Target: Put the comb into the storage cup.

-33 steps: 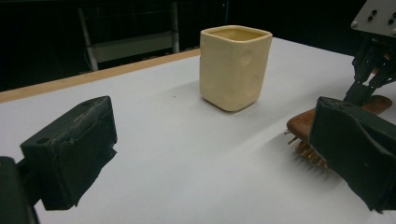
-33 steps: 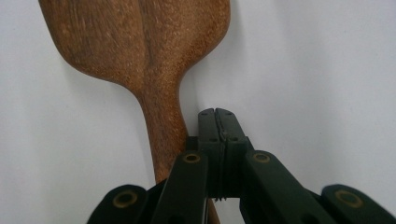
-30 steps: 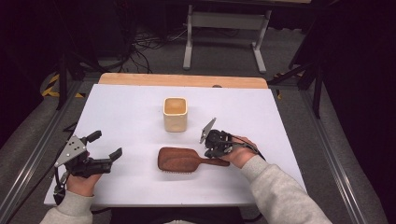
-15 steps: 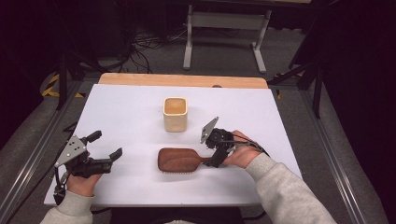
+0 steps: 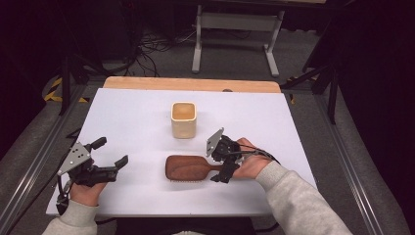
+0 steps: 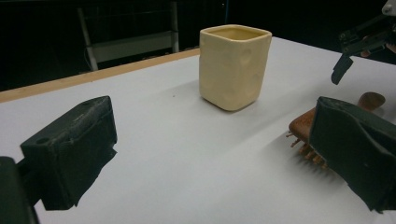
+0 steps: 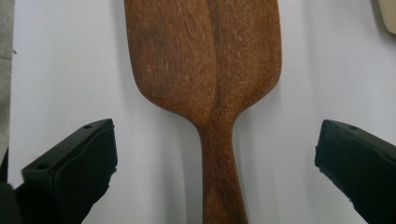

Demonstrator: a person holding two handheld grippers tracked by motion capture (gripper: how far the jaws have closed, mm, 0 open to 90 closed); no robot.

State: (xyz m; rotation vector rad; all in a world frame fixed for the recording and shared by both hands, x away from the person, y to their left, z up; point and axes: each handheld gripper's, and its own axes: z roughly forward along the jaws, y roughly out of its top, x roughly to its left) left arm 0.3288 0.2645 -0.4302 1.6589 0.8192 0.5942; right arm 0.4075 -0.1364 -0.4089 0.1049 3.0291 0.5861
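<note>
The wooden hairbrush [image 5: 188, 168] lies flat on the white table [image 5: 132, 117], bristles down, just in front of the cream cup [image 5: 183, 119]. The right tool [image 5: 223, 166] hangs wide open over the brush handle, one jaw on each side. To grab it well, go straight down and squeeze the thin neck in the middle, while the left tool [image 5: 110, 152] waits open, well apart.

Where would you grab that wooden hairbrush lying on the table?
By its narrow handle, coming straight down from above. The wooden hairbrush lies bristles down with its back up; the paddle looks too wide for the jaws, while the slim handle fits. The right gripper is already open, with a jaw on either side of it.
</note>
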